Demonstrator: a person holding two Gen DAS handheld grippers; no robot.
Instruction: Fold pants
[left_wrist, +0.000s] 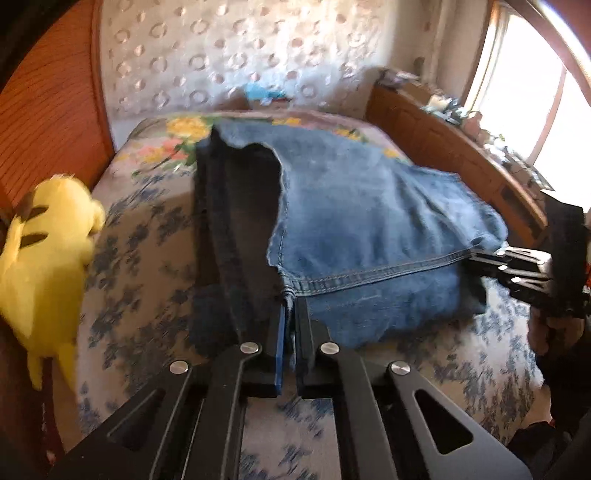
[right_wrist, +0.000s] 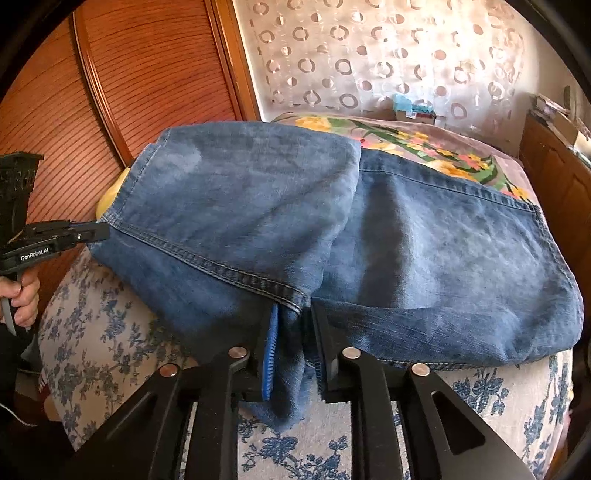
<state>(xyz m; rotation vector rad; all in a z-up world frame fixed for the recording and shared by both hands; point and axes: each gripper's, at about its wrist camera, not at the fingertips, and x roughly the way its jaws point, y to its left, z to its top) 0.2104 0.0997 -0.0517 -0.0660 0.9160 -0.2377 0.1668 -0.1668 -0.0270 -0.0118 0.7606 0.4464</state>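
The faded blue denim pants (right_wrist: 424, 236) lie folded across the floral-covered bed (right_wrist: 110, 332), long axis left-right. Both grippers, left (left_wrist: 290, 295) and right (right_wrist: 291, 314), have jaws clamped on hem corners. A yellow plush toy (left_wrist: 40, 254) sits left.

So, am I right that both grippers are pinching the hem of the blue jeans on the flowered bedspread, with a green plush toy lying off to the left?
Not quite: the plush toy is yellow, not green, as the left wrist view shows. The rest stands: the left gripper and right gripper both pinch the hem of the blue jeans on the flowered bedspread.
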